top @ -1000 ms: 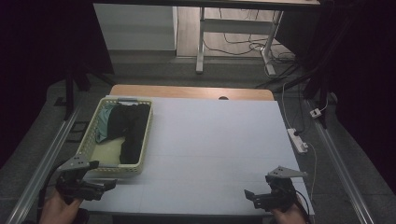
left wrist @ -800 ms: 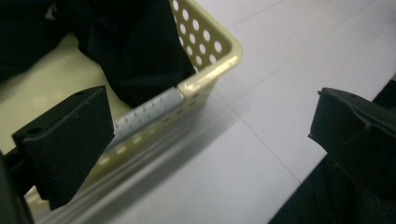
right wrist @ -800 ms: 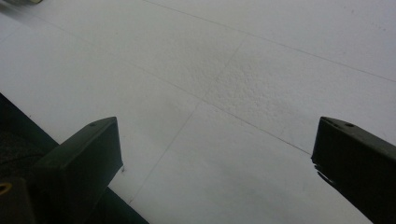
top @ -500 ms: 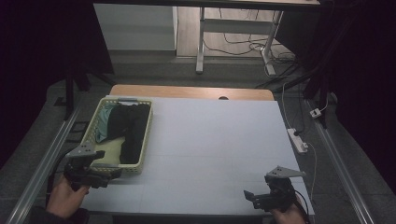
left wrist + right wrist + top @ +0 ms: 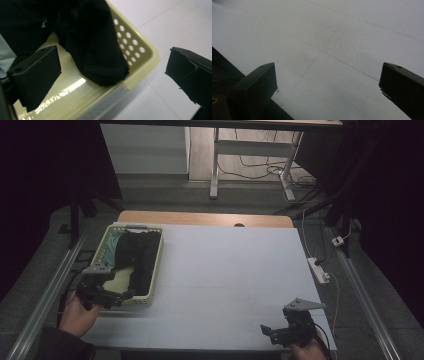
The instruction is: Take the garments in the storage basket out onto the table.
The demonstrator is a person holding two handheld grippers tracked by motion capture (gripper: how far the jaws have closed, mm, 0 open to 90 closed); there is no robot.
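Observation:
A pale yellow perforated basket (image 5: 157,264) stands at the table's left and holds a black garment (image 5: 141,255) and a pale teal cloth (image 5: 111,245). My left gripper (image 5: 126,296) hovers at the basket's near corner, open. In the left gripper view one jaw is over the basket's inside, the other over the table, and the black garment (image 5: 95,47) lies between them against the basket wall (image 5: 135,47). My right gripper (image 5: 267,332) is open near the table's front right edge, over bare white table (image 5: 332,50).
The white table surface (image 5: 230,270) stretches between the basket and my right gripper. A wooden strip (image 5: 205,218) runs along the far edge. A power strip (image 5: 318,270) lies off the right side, and metal rails flank the table.
My left gripper has moved forward and right, from the table's front left corner up to the basket's near corner. The right gripper has stayed in place.

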